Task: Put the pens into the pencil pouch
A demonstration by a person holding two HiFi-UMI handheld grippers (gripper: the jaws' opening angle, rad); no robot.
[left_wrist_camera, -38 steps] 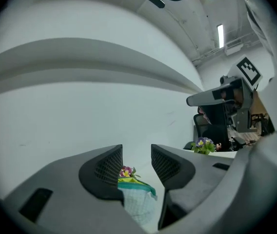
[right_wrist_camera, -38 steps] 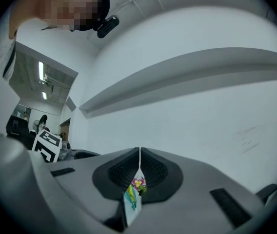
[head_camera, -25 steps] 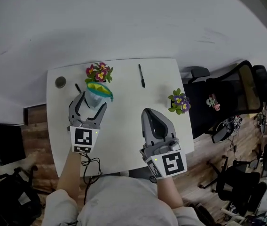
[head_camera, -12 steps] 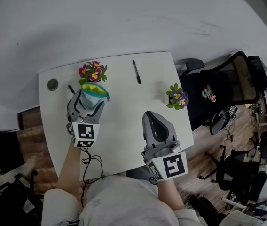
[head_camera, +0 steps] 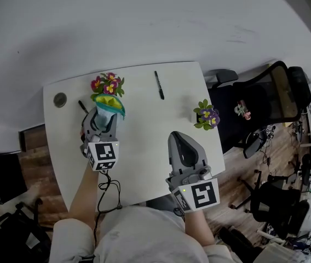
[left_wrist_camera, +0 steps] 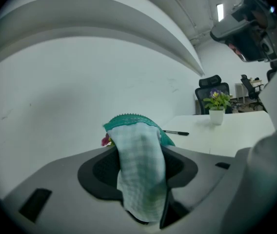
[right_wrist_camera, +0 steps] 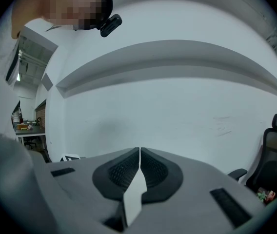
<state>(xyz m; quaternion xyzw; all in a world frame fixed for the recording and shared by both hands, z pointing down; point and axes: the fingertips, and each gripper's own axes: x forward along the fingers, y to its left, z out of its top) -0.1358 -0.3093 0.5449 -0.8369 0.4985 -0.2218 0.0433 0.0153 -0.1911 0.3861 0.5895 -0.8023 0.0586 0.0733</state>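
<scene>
A green checked pencil pouch [head_camera: 110, 104] with a teal rim stands upright at the back left of the white table [head_camera: 139, 141]. My left gripper [head_camera: 104, 115] has the pouch [left_wrist_camera: 137, 165] between its jaws, which are closing; the pads press its sides. One black pen [head_camera: 157, 85] lies at the table's far edge, also visible past the pouch as the pen [left_wrist_camera: 176, 132]. Another dark pen [head_camera: 82, 106] lies just left of the left gripper. My right gripper [head_camera: 180, 138] is shut and empty over the table's near right part; its gripper [right_wrist_camera: 140, 152] shows the pads together.
A flower pot [head_camera: 108, 84] stands right behind the pouch, another flower pot [head_camera: 208, 115] at the table's right edge. A round cable grommet [head_camera: 60, 99] sits in the back left corner. Office chairs [head_camera: 270, 103] stand right of the table. A wall runs behind it.
The left gripper's jaws, wide around the pouch a second ago, have narrowed onto its sides, and the gripper has sunk a little. The right gripper has stayed put.
</scene>
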